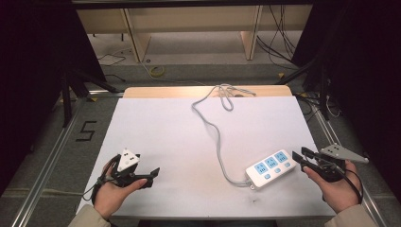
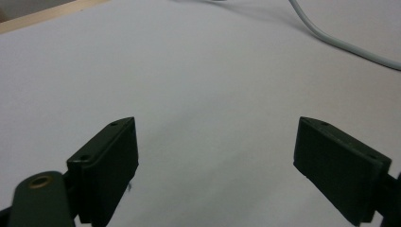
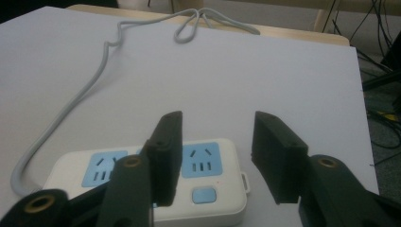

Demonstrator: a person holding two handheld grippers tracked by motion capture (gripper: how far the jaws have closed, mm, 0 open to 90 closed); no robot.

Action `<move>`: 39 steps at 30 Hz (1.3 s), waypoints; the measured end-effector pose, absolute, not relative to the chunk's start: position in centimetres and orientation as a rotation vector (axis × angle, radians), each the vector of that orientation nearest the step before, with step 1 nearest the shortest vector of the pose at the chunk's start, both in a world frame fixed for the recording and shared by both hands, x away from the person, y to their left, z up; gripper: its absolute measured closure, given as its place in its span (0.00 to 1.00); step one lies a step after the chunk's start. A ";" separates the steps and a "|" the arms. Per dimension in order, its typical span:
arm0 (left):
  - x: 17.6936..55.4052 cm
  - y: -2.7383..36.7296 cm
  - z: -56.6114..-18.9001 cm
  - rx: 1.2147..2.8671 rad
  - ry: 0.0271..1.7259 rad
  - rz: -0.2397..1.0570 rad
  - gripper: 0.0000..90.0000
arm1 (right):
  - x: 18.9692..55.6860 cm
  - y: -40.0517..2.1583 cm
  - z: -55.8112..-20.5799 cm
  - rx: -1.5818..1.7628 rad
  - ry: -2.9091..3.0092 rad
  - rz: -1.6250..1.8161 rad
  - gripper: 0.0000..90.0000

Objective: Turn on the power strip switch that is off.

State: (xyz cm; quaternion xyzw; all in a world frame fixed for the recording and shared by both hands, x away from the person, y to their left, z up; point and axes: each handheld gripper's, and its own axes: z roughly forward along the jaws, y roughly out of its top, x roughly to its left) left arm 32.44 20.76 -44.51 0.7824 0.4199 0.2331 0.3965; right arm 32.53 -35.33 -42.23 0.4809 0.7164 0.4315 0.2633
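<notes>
White plastic three-socket power strip (image 1: 271, 168) with blue socket faces and blue switches lies flat near table's (image 1: 165, 132) front right, just beside right gripper (image 1: 299, 157), jaws spread, holding nothing. Left gripper (image 1: 152, 174) at front left, jaws spread wide, holding nothing. Grey cord (image 1: 215, 127) snakes off toward far edge, looped there.

The power strip (image 1: 271, 168) looks like smooth, slightly glossy white plastic with pale blue socket faces, its grey cable (image 1: 218, 137) rubbery, on a matt white sheet (image 1: 165, 127) over a pale wooden table (image 1: 161, 91).
</notes>
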 end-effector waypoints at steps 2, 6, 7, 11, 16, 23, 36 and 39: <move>32.4 20.7 -44.5 1.988 1.061 0.595 0.16 | 32.5 -35.4 -42.1 1.299 1.937 1.160 0.72; 32.4 20.7 -44.5 1.996 1.061 0.594 0.16 | 32.3 -35.3 -41.7 1.306 1.948 1.131 0.86; 32.4 20.7 -44.5 1.996 1.062 0.595 0.16 | 32.3 -35.3 -41.6 1.308 1.956 1.120 0.89; 32.5 20.7 -44.6 1.992 1.066 0.594 0.16 | 32.3 -35.2 -41.2 1.309 1.986 1.085 0.99; 32.6 20.7 -44.6 1.995 1.062 0.595 0.17 | 32.5 -34.8 -40.8 1.307 2.041 1.052 1.00; 32.6 20.7 -44.6 1.994 1.061 0.594 0.17 | 32.8 -34.0 -40.6 1.297 2.113 1.024 1.00; 32.6 20.6 -44.6 1.994 1.062 0.594 0.17 | 33.4 -32.6 -40.4 1.291 2.227 0.980 1.00; 32.7 20.6 -44.6 1.995 1.060 0.594 0.17 | 33.5 -32.3 -40.4 1.286 2.242 0.979 1.00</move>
